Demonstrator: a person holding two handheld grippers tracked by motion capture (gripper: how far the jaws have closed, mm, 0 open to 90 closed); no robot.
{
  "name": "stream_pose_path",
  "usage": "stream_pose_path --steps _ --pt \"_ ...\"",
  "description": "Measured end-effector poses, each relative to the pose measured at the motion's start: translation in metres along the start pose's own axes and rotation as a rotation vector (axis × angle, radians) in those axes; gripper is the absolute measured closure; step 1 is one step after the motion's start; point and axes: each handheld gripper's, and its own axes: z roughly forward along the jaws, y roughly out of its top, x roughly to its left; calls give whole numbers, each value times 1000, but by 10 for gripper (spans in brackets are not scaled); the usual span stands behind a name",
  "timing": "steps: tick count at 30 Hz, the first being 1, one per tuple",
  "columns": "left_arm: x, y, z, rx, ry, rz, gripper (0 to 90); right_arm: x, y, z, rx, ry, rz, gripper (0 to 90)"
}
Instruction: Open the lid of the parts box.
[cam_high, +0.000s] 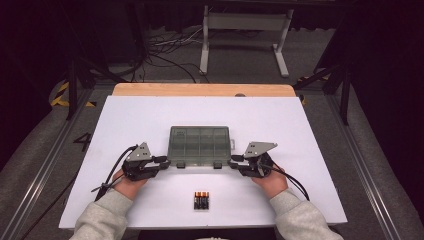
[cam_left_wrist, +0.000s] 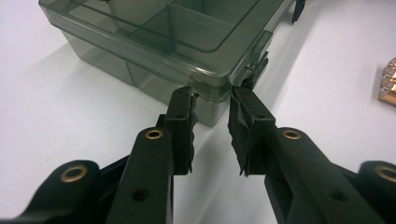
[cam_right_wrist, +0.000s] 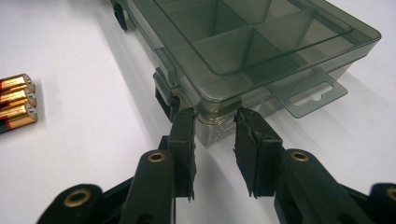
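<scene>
Box: a see-through grey plastic box (cam_high: 200, 145) is seen lying flat in the middle of the white table (cam_high: 150, 115). Its lid is shut, and small walls inside split it into little rooms.

Left gripper: the left gripper (cam_high: 165, 161) is held at the box's near left corner. In the left gripper view, the two black jaws are seen parted by a gap, with the tips on either side of that corner (cam_left_wrist: 211, 105). The corner is reached by the tips, but whether it is pressed cannot be told.

Right gripper: the right gripper (cam_high: 234, 160) is held at the box's near right corner. In the right gripper view, its jaws are also seen apart, with the corner (cam_right_wrist: 215, 122) set between the tips. A real squeeze cannot be told.

Hands: each gripper is held by a hand in a grey sleeve (cam_high: 107, 215), coming in from the near edge.

Batteries: a small row of batteries (cam_high: 201, 199) is seen lying on the table, nearer the person than the box and apart from it.

Clips: dark clips (cam_high: 181, 164) are seen on the box's near side.

Tab: a clear hanging tab (cam_right_wrist: 308, 95) is seen sticking out from the box's right end.
</scene>
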Motion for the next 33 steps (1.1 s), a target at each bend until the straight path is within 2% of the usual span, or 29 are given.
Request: stream_pose_path --steps 6,13,16,20,23,30,33 --pt "0 0 0 1 1 0 700 0 0 0 0 1 5 690" --pt "0 1 -3 -14 -1 6 749 -1 2 -5 -32 11 8 765" --pt "0 3 -6 -39 -5 6 800 1 5 -8 -49 9 -5 813" --pt "-1 6 -8 -76 -8 -2 858 0 6 -11 -74 10 5 829" --pt "-1 9 -9 -130 -29 -26 876 -2 8 -14 -112 9 9 850" --pt "2 13 -10 -194 -32 -44 884 -3 11 -17 -173 -1 15 870" --pt "2 13 -10 -219 -37 -64 884 -4 11 -18 -198 -2 30 881"
